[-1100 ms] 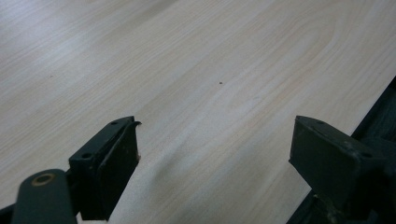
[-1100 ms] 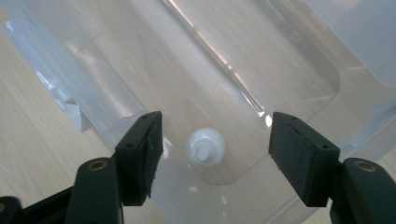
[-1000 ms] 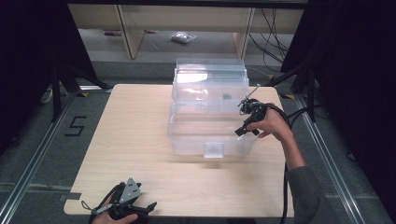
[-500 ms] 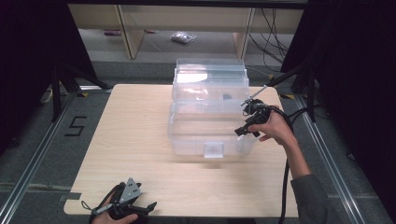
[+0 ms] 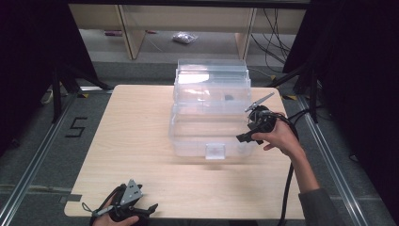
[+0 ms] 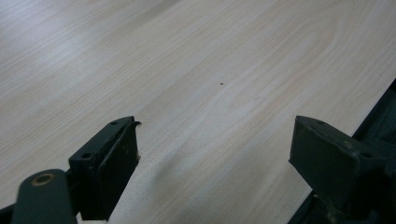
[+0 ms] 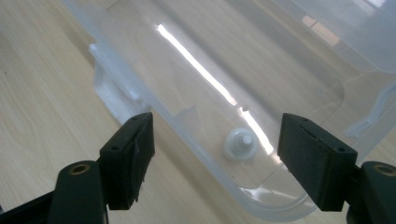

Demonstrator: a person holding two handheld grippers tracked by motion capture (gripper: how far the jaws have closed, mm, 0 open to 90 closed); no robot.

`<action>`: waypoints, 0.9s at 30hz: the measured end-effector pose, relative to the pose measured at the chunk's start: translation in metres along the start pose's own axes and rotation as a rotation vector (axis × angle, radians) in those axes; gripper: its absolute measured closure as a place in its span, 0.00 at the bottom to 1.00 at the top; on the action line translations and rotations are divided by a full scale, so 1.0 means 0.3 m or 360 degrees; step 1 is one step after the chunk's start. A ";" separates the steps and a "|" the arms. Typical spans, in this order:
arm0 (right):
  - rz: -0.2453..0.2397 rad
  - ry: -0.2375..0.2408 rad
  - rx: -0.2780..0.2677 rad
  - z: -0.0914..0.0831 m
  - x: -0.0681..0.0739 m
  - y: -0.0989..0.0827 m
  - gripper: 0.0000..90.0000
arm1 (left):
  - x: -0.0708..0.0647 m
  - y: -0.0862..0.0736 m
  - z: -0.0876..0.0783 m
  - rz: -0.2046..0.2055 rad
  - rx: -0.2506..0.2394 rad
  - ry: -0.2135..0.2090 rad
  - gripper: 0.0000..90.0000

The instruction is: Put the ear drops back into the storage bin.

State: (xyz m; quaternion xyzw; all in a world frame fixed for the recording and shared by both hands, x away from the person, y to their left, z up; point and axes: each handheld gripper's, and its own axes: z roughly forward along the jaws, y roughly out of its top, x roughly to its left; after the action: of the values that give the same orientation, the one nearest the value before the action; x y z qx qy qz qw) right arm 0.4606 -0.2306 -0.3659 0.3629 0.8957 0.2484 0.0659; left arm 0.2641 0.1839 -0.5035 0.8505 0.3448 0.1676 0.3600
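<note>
Pale wooden table (image 5: 141, 141) carries a clear plastic box (image 5: 207, 127). My right tongs (image 5: 245, 136) gape apart over its corner. My left tongs (image 5: 148, 208) gape above bare wood.

The high view looks forward and down from above the person's side, taking in the whole wooden table (image 5: 141, 141), the clear plastic box (image 5: 211, 117) at its middle and the floor and shelves beyond the far edge. The left gripper view sits low and very close over bare tabletop (image 6: 210, 70) at the near left, looking along its own wide-apart jaws, with the table edge at lower right. The right gripper view looks steeply down from close above the box (image 7: 243, 93) at its right near corner. Both gripper views share the tabletop and the box with the high view.
</note>
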 end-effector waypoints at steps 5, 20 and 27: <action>0.0025 -0.0008 -0.0018 -0.018 0.018 -0.030 0.30 | -0.001 0.000 0.001 0.0000 -0.0001 0.0000 0.16; -0.0029 0.0052 -0.0149 -0.014 0.065 -0.129 0.27 | -0.001 0.000 0.000 0.0001 0.0001 0.0002 0.17; -0.0005 0.0036 -0.0177 -0.010 0.095 -0.163 0.26 | -0.001 0.000 0.001 0.0000 0.0000 0.0003 0.17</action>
State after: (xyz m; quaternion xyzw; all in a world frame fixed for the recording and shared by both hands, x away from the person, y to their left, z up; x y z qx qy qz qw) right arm 0.4087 -0.2424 -0.3857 0.3543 0.8818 0.3019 0.0763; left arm 0.2641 0.1835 -0.5037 0.8504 0.3452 0.1684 0.3596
